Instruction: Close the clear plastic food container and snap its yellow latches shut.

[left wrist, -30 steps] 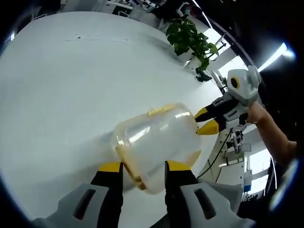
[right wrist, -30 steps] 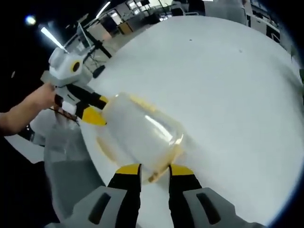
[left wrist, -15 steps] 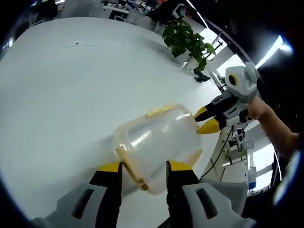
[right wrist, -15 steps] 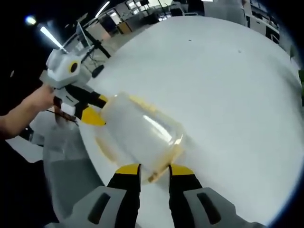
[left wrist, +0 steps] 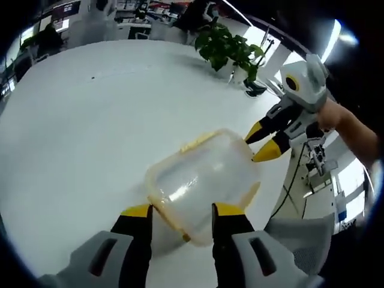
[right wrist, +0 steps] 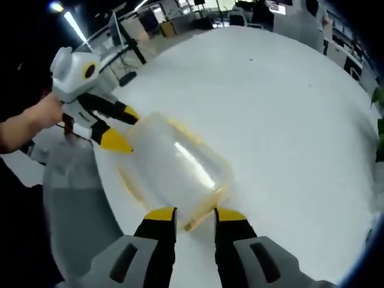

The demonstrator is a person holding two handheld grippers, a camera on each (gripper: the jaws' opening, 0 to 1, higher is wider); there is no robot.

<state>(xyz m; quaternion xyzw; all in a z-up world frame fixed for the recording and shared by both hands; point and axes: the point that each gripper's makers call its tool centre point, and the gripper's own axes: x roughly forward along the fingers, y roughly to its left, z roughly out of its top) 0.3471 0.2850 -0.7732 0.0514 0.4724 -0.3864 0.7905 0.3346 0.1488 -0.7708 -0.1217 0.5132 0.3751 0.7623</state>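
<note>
The clear plastic food container point(left wrist: 201, 174) with its yellow rim hangs tilted just above the white table point(left wrist: 90, 120), held at both ends. My left gripper point(left wrist: 183, 210) is shut on its near end, where a yellow latch edge point(left wrist: 171, 219) runs between the jaws. My right gripper point(left wrist: 262, 142) clamps the far end. In the right gripper view the same container point(right wrist: 174, 168) sits between my right gripper point(right wrist: 195, 215), with a yellow latch point(right wrist: 191, 225) in the gap, and my left gripper point(right wrist: 122, 127) beyond. Another latch point(left wrist: 195, 141) lies along the top side.
A potted green plant point(left wrist: 231, 48) stands at the table's far edge. The table's rim and the floor lie close by on one side point(right wrist: 72, 204). A person's hand point(right wrist: 30, 120) holds the left gripper. Desks and chairs stand in the background.
Both views have tilted and shifted a little with the hands. The container stays clamped between the two grippers, turned slightly; neither grip has changed.
</note>
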